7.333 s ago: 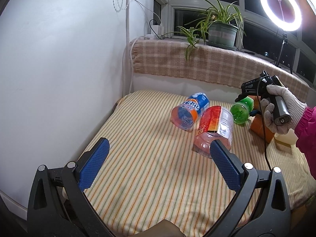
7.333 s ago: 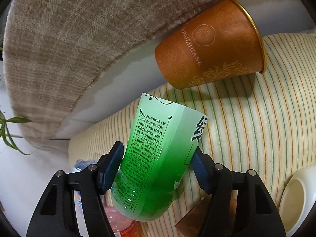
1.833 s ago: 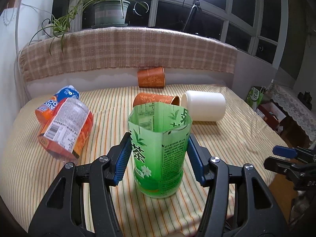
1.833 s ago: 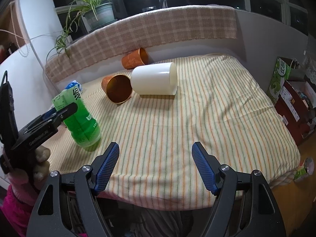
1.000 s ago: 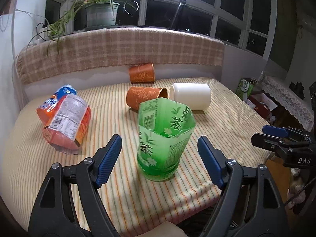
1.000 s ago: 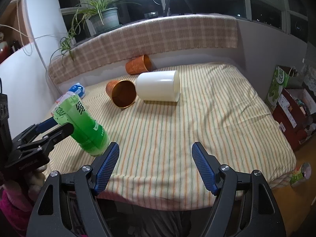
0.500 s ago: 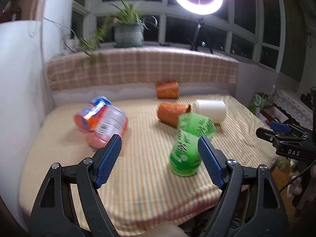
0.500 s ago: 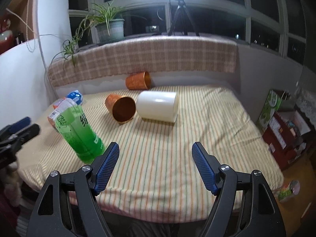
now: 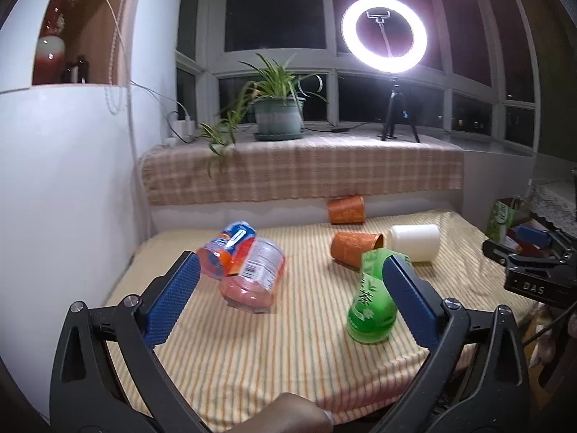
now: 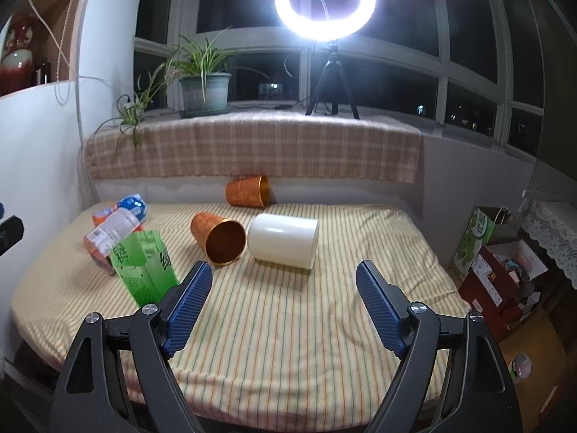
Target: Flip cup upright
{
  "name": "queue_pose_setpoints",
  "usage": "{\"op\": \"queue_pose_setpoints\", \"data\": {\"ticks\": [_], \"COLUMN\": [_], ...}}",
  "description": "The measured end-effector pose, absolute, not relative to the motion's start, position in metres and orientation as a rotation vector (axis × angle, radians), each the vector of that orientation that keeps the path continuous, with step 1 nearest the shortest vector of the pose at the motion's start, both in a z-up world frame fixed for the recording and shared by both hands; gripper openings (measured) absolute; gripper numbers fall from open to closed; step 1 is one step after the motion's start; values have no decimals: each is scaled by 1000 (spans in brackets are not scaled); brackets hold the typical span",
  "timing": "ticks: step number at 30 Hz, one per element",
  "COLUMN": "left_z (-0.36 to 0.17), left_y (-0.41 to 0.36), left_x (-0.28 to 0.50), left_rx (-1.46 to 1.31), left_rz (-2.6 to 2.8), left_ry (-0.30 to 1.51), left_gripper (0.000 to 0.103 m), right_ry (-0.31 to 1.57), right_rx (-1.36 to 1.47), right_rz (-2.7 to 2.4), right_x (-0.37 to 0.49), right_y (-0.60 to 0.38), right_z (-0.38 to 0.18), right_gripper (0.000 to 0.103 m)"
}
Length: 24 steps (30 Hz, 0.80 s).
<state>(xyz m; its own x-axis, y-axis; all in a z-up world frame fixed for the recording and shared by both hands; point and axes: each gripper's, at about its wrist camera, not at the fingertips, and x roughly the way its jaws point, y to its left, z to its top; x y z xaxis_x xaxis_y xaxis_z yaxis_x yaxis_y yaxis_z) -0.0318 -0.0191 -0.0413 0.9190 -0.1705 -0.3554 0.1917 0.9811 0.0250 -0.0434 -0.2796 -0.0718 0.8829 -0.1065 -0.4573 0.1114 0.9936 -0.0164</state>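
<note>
The green cup (image 10: 146, 267) stands up on the striped bed (image 10: 288, 324), open end at the top, near the front left edge, so that one looks done. Four more things lie on their sides: a white cup (image 10: 285, 243), an orange cup (image 10: 218, 236) just beside it, a second orange cup (image 10: 249, 190) far back by the wall, and two cut bottles (image 9: 241, 263) over on the left. The right gripper (image 10: 281, 305) is wide open and holds nothing. Its blue fingers (image 10: 187, 303) point over the bed toward the white cup and the near orange cup, which sit ahead of it and a little to the left of the gap. The white cup lies crosswise, its long way running left to right, and I think its open end faces right, though the bright light makes that hard to tell. The near orange cup points its open mouth toward the front. The left gripper (image 9: 288, 297) is wide open too and holds nothing. In its view, the right finger (image 9: 409, 301) covers part of the green cup, but it does not seem to touch it. The two bottles lie closest to the left gripper, ahead of it and between its fingers. The white cup and near orange cup look closer to the right gripper, so that hand seems better placed for them. To grab the white cup, the fingers would have to close across its round sides.
</note>
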Motion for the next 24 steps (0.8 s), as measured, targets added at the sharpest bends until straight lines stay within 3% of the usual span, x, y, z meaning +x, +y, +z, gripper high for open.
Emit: {"op": "queue_pose_setpoints", "data": {"ticks": [10, 24], "left_z": [-33, -22], "left_y": [-12, -10], "left_x": [-33, -40], "left_rx": [27, 13], "left_rz": [-142, -126], "left_ry": [354, 346], "left_gripper": [103, 103], "right_ry": [396, 365], "right_rx": [-1, 5], "right_rz": [-163, -173], "right_x": [-51, -55], "right_y": [-280, -279], "right_z": [-62, -55], "right_gripper": [99, 99]}}
